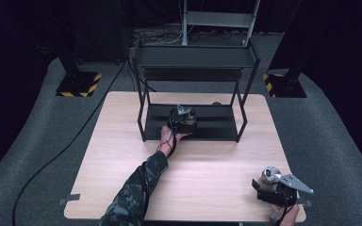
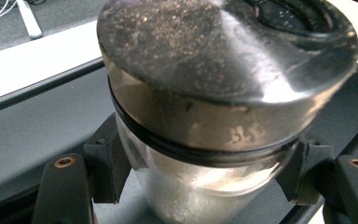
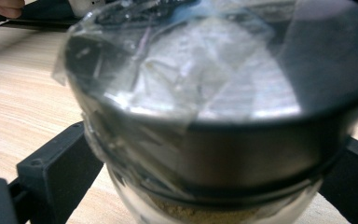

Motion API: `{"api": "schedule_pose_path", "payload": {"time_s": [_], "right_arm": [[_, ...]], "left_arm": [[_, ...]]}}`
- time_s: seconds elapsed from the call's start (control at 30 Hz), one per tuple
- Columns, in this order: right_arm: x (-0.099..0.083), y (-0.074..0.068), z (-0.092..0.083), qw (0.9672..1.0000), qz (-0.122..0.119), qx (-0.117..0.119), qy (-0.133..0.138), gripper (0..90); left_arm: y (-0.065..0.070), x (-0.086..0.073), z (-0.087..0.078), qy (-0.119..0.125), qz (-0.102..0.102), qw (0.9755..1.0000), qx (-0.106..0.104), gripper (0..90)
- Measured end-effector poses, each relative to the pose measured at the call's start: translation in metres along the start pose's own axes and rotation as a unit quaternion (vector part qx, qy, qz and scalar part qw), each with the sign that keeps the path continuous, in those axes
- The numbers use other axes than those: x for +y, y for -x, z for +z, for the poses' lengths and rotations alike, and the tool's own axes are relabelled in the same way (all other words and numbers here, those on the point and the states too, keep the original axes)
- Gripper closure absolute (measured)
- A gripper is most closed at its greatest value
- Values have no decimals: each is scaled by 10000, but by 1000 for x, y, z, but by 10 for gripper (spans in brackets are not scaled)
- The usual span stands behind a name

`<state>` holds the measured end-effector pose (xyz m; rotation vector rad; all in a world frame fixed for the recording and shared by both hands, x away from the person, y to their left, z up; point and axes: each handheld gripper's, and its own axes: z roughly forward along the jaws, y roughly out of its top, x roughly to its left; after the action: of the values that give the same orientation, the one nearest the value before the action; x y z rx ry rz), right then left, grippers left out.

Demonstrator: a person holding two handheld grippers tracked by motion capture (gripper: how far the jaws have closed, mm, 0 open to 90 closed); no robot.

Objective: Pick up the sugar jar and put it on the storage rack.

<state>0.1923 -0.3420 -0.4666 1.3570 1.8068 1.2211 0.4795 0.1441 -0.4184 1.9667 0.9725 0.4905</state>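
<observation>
In the high view the left tool (image 1: 187, 118) sits over the lower shelf of the black metal two-tier rack (image 1: 147, 101), at the far middle of the pale wooden table (image 1: 122, 155), and the hand and tool body cover most of what it carries. The left gripper view shows it plainly: a clear glass shaker jar with a dusty silver metal cap (image 2: 205, 93) sits between the two black jaws, whose pads press on the glass just under the cap's dark ring. The jar stands about upright, its long axis vertical, cap up; its base is cut off by the frame's lower edge, so whether it touches the shelf cannot be told. The contents are hard to make out through the glare.

At the table's near right corner, the right tool (image 1: 271, 181) holds a second clear glass jar with a dark metal cap under crinkled transparent film (image 3: 205, 93). It is blurred at close range in the right gripper view; brownish powder shows low in the glass. The jaws flank it closely, gripping below the cap. It too stands upright, cap up, base out of frame.
</observation>
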Motion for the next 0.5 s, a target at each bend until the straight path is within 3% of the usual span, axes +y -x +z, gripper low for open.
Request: {"api": "schedule_pose_path", "payload": {"time_s": [0.5], "right_arm": [[0,0,0,10000,3,6,-7,12]], "left_arm": [[-1,-1,-1,13,-37,10000,-14,296]]}}
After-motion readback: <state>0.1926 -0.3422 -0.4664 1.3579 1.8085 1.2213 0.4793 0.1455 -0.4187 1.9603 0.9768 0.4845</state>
